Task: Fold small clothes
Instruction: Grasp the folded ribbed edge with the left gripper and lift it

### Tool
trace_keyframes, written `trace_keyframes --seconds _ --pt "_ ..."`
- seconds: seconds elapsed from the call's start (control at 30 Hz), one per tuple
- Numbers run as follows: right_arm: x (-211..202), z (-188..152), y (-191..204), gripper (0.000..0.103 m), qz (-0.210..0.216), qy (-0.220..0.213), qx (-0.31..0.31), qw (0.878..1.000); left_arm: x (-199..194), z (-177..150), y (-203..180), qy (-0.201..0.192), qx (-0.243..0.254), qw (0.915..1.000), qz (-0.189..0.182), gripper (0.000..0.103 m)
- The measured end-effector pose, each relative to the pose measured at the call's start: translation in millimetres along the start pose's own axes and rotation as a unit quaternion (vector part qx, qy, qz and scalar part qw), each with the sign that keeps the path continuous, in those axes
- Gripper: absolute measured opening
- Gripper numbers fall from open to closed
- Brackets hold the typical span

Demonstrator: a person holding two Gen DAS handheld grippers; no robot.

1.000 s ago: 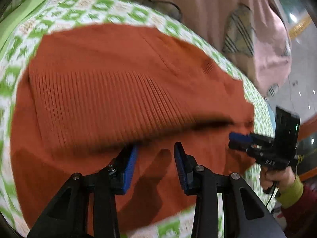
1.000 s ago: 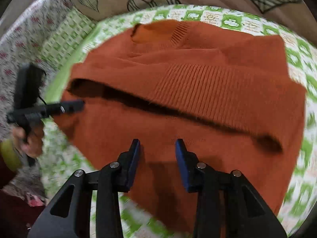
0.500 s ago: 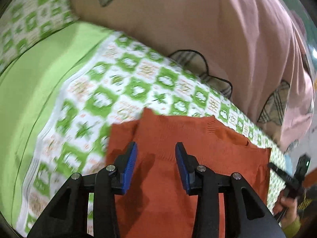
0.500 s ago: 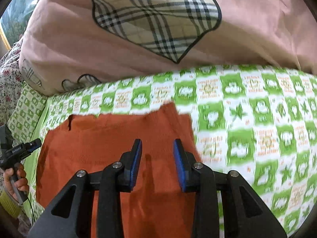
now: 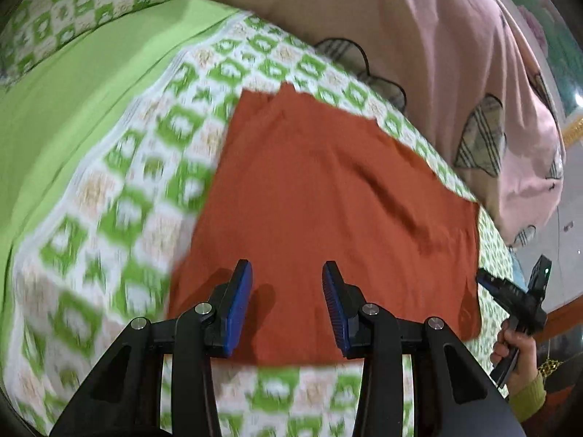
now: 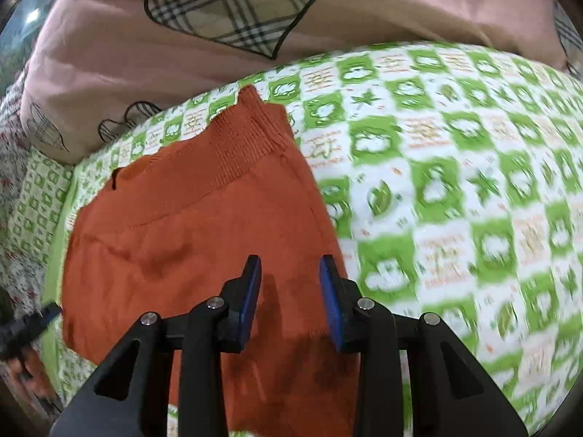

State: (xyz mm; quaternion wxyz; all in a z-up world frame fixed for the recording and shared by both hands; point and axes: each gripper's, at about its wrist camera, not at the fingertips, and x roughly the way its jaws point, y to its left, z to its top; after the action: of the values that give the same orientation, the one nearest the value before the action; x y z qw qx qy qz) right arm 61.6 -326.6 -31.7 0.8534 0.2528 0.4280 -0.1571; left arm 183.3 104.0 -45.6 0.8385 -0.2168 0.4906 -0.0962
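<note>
no legible writing on orange knit garment (image 5: 328,196) (image 6: 204,240)

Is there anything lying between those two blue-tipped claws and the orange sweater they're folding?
Nothing visible. The left gripper and the right gripper both hang open directly over the folded orange sweater, with only bare knit beneath them. The pink quilt lies beyond the sweater's far edge, out of the way.

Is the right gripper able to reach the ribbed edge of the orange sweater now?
Probably yes. The right gripper is open above the orange sweater, and its ribbed edge lies straight ahead with nothing lying on it.
</note>
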Motion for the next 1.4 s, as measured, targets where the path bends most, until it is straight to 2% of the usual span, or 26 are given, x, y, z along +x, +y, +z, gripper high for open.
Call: trace_keyframes --seconds 0.1,0.23,0.3,0.47,0.67,0.8,0.97,1.03,1.07,1.1,1.17,1.2,1.3,1.4 --pt "-16 -15 7 0.035 0.017 0.001 -0.004 1.0 -9 -27 -2 0.009 -0.019 0.9997 -0.01 0.048" --pt "-30 -41 23 0.037 0.048 0.012 -0.014 0.999 -13 -59 -3 0.025 -0.036 0.9989 -0.017 0.049" --pt "-33 -53 31 0.041 0.061 0.021 -0.018 0.998 -13 -70 -3 0.03 -0.046 0.9983 -0.02 0.049" --pt "-38 -83 52 0.041 0.085 0.044 -0.036 0.995 -13 -88 -2 0.031 -0.063 0.9974 -0.016 0.053" --pt "-41 -106 63 0.041 0.097 0.068 -0.052 0.992 -4 -87 16 0.016 -0.114 0.9932 -0.02 0.055" --pt "-42 -113 66 0.041 0.1 0.076 -0.054 0.991 7 -73 29 -0.002 -0.137 0.9904 -0.019 0.057" --pt "-43 -111 68 0.041 0.1 0.077 -0.055 0.991 19 -53 59 -0.038 -0.2 0.9786 -0.031 0.057" --pt "-41 -108 68 0.041 0.1 0.077 -0.053 0.991 21 -44 63 -0.051 -0.204 0.9772 -0.025 0.053" --pt "-40 -106 68 0.041 0.101 0.077 -0.052 0.991 22 -39 62 -0.052 -0.196 0.9789 -0.022 0.045" --pt "-39 -105 68 0.041 0.102 0.077 -0.051 0.991 23 -35 61 -0.053 -0.186 0.981 -0.019 0.025" --pt "-36 -102 69 0.041 0.103 0.076 -0.048 0.991 23 -27 55 -0.05 -0.163 0.9852 -0.016 0.015" --pt "-35 -100 69 0.041 0.105 0.076 -0.046 0.991 21 -24 50 -0.054 -0.151 0.9871 -0.012 0.012" --pt "-30 -94 68 0.041 0.11 0.073 -0.042 0.99 7 -18 22 -0.066 -0.098 0.993 -0.005 0.01" --pt "-27 -85 65 0.041 0.119 0.067 -0.036 0.99 -9 -11 -17 -0.08 -0.049 0.9953 -0.024 0.009"
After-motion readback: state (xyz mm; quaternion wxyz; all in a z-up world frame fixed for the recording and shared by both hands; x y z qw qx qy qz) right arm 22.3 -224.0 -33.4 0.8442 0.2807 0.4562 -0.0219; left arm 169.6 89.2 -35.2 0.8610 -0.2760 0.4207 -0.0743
